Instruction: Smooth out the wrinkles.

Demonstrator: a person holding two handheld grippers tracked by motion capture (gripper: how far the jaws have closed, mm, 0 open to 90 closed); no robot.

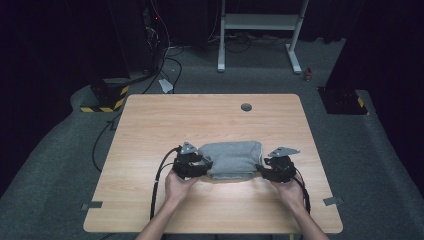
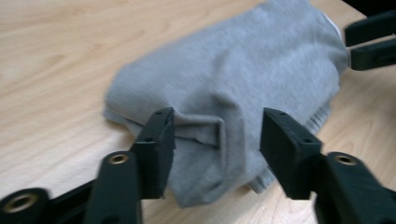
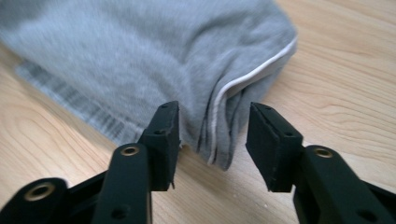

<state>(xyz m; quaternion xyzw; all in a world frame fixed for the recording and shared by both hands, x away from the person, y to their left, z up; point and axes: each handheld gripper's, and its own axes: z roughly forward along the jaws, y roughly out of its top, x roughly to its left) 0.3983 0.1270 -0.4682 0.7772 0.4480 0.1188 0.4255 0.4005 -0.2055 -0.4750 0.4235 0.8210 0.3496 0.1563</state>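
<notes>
From high up, a folded grey sweater (image 1: 232, 159) lies on the wooden table (image 1: 210, 115), near the person's side and about in the middle from left to right. The left gripper (image 1: 202, 165) sits at the sweater's left end. The right gripper (image 1: 262, 170) sits at its right end. A hand (image 1: 177, 184) holds the left one and another hand (image 1: 290, 190) holds the right one. A black cable (image 1: 157, 182) runs back from the left gripper to the table's near edge. This view also shows a small grey round cap (image 1: 246, 106) in the tabletop near its far edge, a white frame (image 1: 260, 30) standing on the grey floor past the table, and bits of tape (image 1: 92, 205) at the table's near corners. From this high, the jaws are too small to read.

The left gripper view looks along the left gripper (image 2: 217, 137). Its two black jaws stand apart. A folded end of the sweater (image 2: 233, 70) lies between them, and the pads do not press it. At the top right, the tips of the right gripper (image 2: 371, 42) show at the sweater's far end.

The right gripper view looks along the right gripper (image 3: 212, 135). Its jaws stand apart too. The sweater's (image 3: 130, 51) folded corner lies between them, loose. A thin white trim (image 3: 254, 70) runs along the fold here, and a ribbed hem (image 3: 65, 100) lies flat on the wood.
</notes>
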